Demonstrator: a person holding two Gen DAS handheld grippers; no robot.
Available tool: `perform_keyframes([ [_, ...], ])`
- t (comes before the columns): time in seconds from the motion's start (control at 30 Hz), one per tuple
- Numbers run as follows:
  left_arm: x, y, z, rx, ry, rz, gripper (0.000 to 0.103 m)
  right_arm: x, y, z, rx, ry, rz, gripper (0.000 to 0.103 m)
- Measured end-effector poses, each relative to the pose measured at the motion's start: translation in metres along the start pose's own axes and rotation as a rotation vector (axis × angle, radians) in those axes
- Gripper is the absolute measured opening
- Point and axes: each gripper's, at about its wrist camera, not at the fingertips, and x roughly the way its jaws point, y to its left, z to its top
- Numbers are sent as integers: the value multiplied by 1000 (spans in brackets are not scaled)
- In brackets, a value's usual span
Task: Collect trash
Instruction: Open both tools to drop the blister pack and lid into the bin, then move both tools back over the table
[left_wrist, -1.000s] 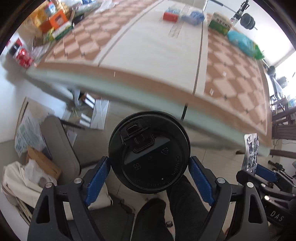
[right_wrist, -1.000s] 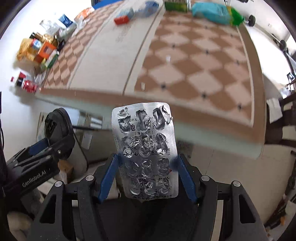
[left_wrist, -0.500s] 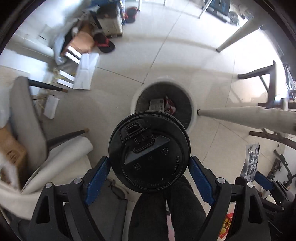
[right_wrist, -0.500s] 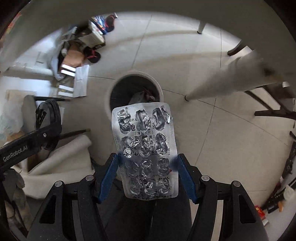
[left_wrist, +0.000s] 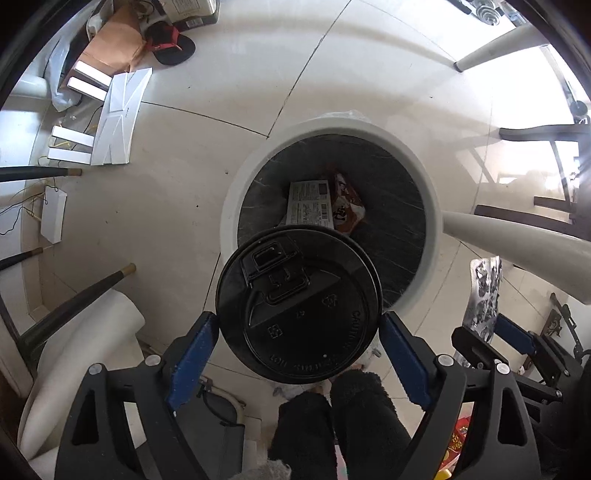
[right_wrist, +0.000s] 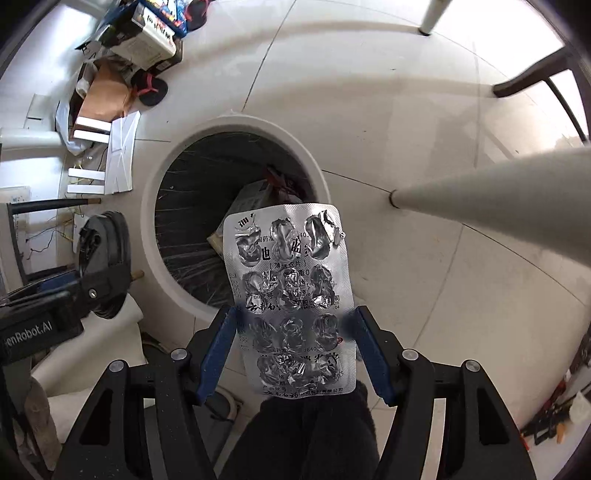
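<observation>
My left gripper (left_wrist: 297, 332) is shut on a black plastic cup lid (left_wrist: 297, 306), held above the near rim of a round white trash bin (left_wrist: 236, 192) with a black liner. A printed carton (left_wrist: 308, 203) and a red wrapper (left_wrist: 347, 206) lie in the bin. My right gripper (right_wrist: 291, 328) is shut on an empty silver pill blister pack (right_wrist: 290, 295), held over the bin's (right_wrist: 151, 206) right near rim. The left gripper with the lid (right_wrist: 105, 258) shows at the left of the right wrist view. The blister pack (left_wrist: 482, 295) shows at the right of the left wrist view.
A white table leg (left_wrist: 517, 247) slants beside the bin on the right. Cardboard, white boxes (left_wrist: 118, 118) and a sandal (left_wrist: 171, 44) lie on the tiled floor at the far left. A chair with dark legs (left_wrist: 74, 306) stands at the near left. The person's dark-clad legs (left_wrist: 343, 424) are below.
Both grippers swung down from the table top to the floor and moved closer over the trash bin, which now looks larger. Each still holds its item.
</observation>
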Motion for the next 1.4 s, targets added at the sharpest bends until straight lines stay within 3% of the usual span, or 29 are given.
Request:
perform_keyframes([
  [0.07,5,-3,1,2,7,6,95,8,0,5,-7,4,8,67],
  [0.1,5,-3,0,3,8,13,103,10,0,7,-11,6,13,67],
  [0.23,5,2,1,-4,-7,33,103,12,7,12,-33,3,30,69],
  [0.3,2,6,-1,-11,-16,50,103,7,7,11,-39,-4,17,93],
  [0.33,0,8,-1,-15,-19,59,103,4,7,12,-38,-7,13,96],
  [0.5,-21,16,-12,-27,-51,101,103,-17,8,9,-31,-28,-14,103],
  [0.7,-66,18,-44,-46,-97,137,103,-58,13,-8,-37,-61,-33,103],
  [1.1,-183,9,-138,-56,-174,145,103,-197,30,-81,-55,-137,-43,103],
  [1.4,-289,-6,-194,-42,-282,133,103,-334,43,-133,-47,-236,-20,103],
])
